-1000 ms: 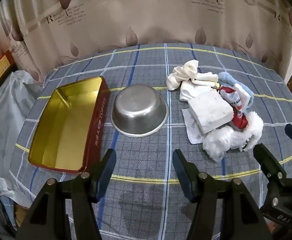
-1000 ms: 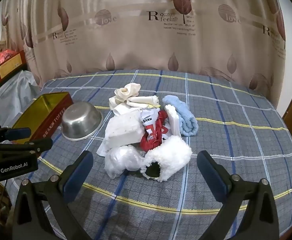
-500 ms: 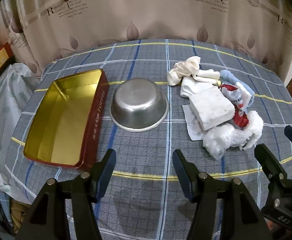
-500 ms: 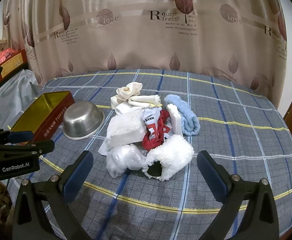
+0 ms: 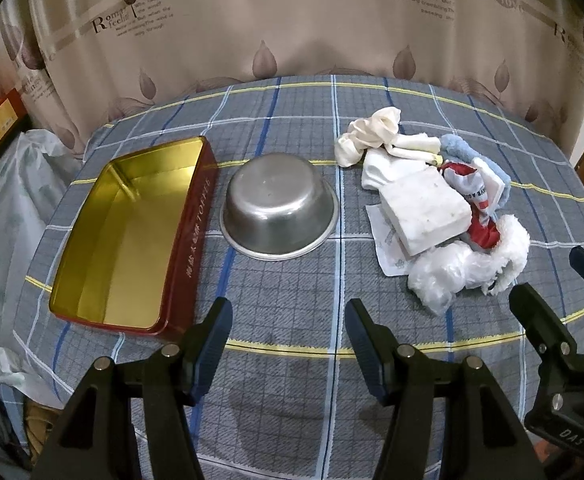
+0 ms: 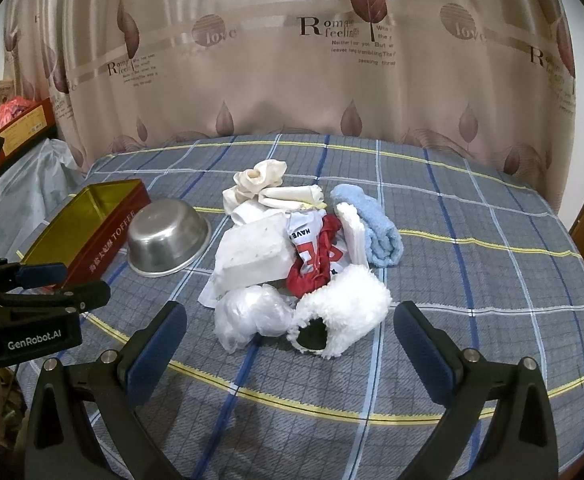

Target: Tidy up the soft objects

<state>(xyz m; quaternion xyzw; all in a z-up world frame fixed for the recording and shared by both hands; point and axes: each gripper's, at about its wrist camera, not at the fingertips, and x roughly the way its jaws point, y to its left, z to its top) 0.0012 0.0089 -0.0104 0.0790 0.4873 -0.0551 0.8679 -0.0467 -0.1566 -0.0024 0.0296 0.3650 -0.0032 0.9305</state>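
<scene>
The pile of soft objects (image 6: 299,264) lay straight ahead of the right gripper (image 6: 290,342), whose jaws stood spread and empty, the fluffy white piece (image 6: 343,308) and crumpled plastic bag (image 6: 252,314) nearest. The left gripper (image 5: 288,334), also spread and holding nothing, hung before the steel bowl (image 5: 280,210), with the open toffee tin (image 5: 124,232) to its left. Because the pieces overlapped, a pinch would likely have dragged neighbours along.
</scene>
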